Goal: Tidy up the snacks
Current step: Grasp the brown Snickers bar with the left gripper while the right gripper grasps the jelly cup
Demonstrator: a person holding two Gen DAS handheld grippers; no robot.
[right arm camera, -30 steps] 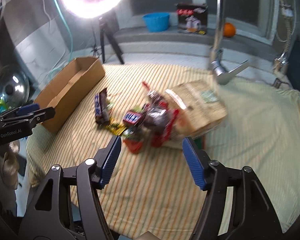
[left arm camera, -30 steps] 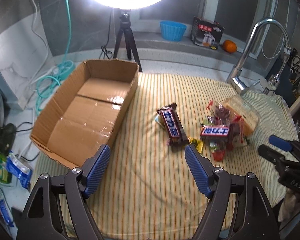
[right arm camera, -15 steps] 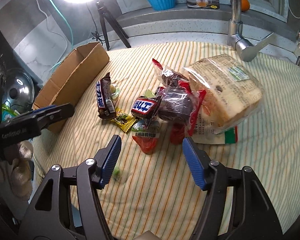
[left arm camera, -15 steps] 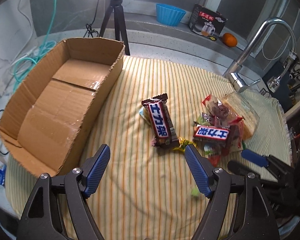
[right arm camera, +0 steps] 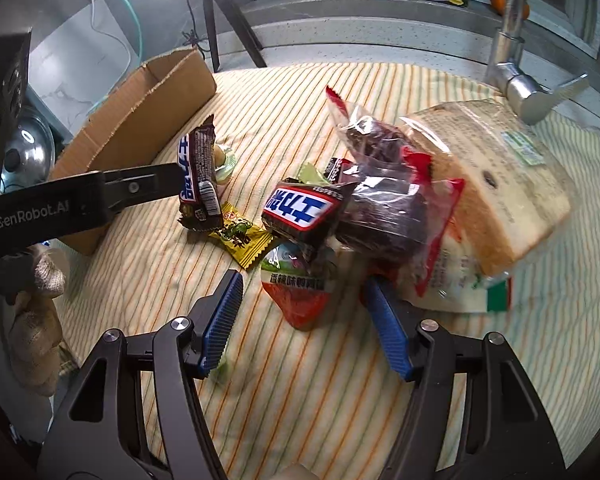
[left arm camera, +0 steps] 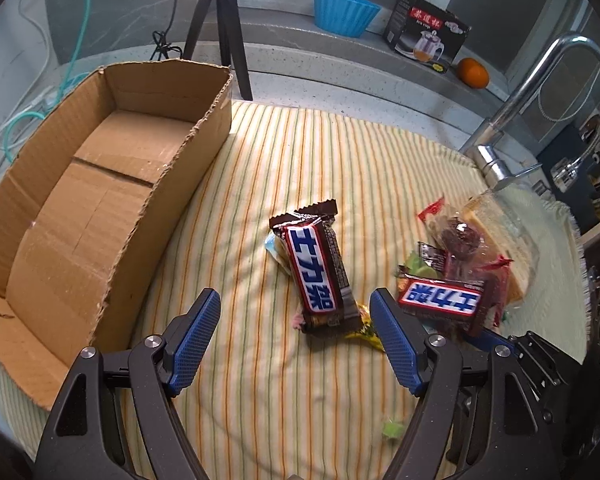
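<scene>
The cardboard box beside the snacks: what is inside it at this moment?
Nothing shows inside the cardboard box: the left wrist view shows only its bare taped floor and inner walls. The corner nearest the camera runs out of frame, so that part cannot be checked.

left tool (left arm camera: 296,334) jaws apart, angled down, right tool (right arm camera: 302,322) likewise, both empty

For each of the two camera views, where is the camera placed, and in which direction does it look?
Left wrist: on the left gripper, looking down at a chocolate bar beside the empty cardboard box; its open blue fingers show.
Right wrist: on the right gripper, over the snack pile and bread bag; a gloved hand shows.
Shared: bar, box, striped cloth, faucet.
</scene>
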